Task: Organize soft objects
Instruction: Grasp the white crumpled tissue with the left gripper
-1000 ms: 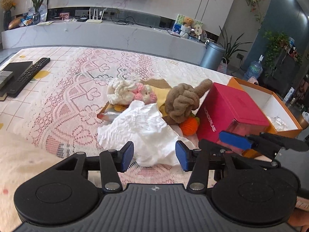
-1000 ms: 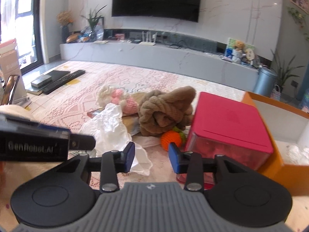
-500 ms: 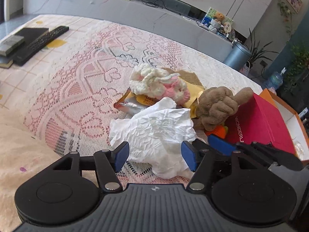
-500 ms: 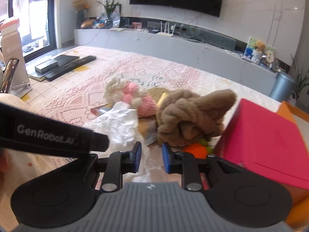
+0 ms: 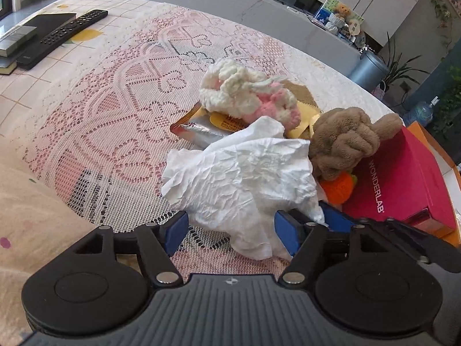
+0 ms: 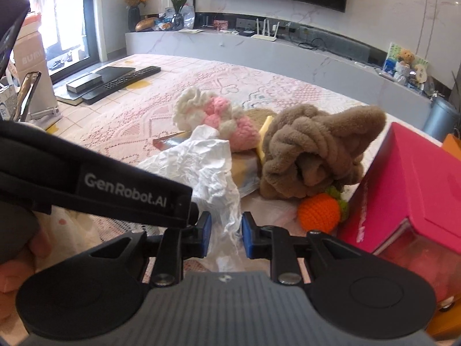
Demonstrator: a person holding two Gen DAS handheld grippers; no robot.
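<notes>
On lace cloth (image 5: 121,132) | crumpled tissue (image 5: 245,178), axis unclear | left claw (image 5: 230,230) opening astride | right claw (image 6: 226,235) narrow.

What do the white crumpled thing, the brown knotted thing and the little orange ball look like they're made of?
White crumpled sheet: looks like thin matte tissue paper, sharp creases throughout.
Brown knotted toy: plush fleece, fuzzy pile, thick ropes twisted together.
Orange ball: crocheted yarn, visible stitch rows, green yarn tuft on one side.
</notes>
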